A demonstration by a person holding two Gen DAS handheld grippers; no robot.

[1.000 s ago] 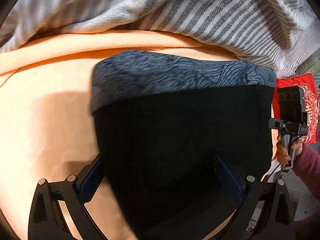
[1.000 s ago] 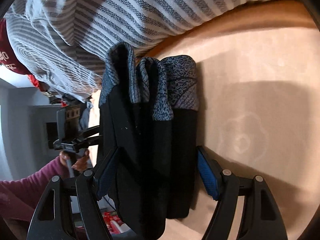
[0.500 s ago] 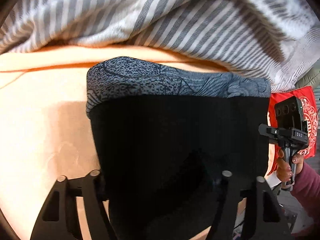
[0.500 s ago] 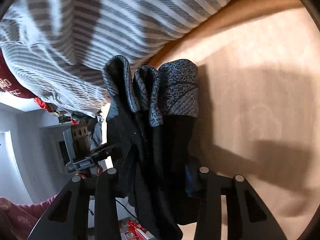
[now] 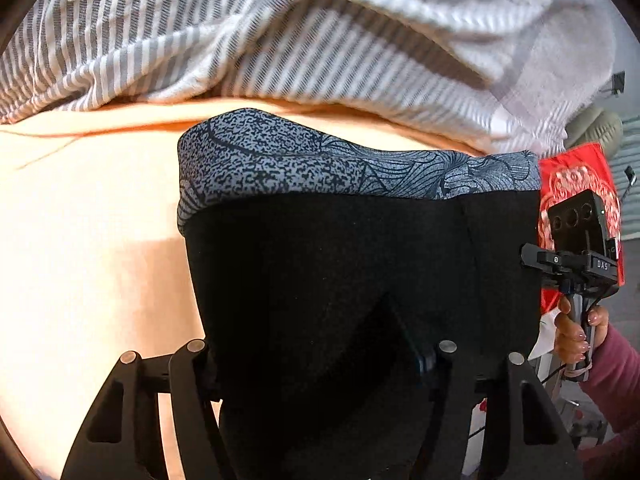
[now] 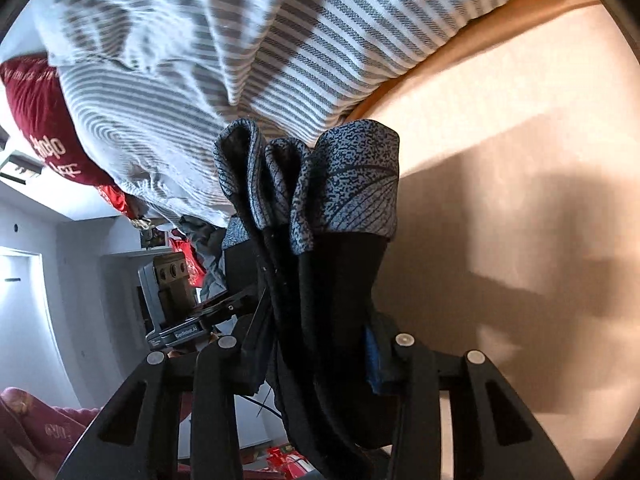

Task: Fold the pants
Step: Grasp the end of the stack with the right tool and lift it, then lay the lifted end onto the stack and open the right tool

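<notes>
From the left wrist camera, one pair of pants (image 5: 340, 280) fills the middle of the view: black stretch cloth with a grey patterned waistband (image 5: 340, 168) along the far edge, spread over the peach bedsheet (image 5: 88, 240) just short of a striped blanket (image 5: 280, 40). The left gripper (image 5: 320, 364) is closed on the near edge of the pants, its jaws buried in the black cloth. The fabric looks soft, light and limp, likely to sag and slide wherever it is not pinched, so a hold near the edges and through every layer seems safest. At the right edge a hand (image 5: 576, 332) carries the other tool before a red cushion (image 5: 576, 184). From the right wrist camera, the same pants (image 6: 320, 300) show end-on as a stack, three rolled waistband folds (image 6: 312, 184) standing side by side. The right gripper (image 6: 312, 344) is clamped across the whole bundle, a blue pad (image 6: 372, 360) peeping out on one side. One sheet, one blanket, two grippers.
</notes>
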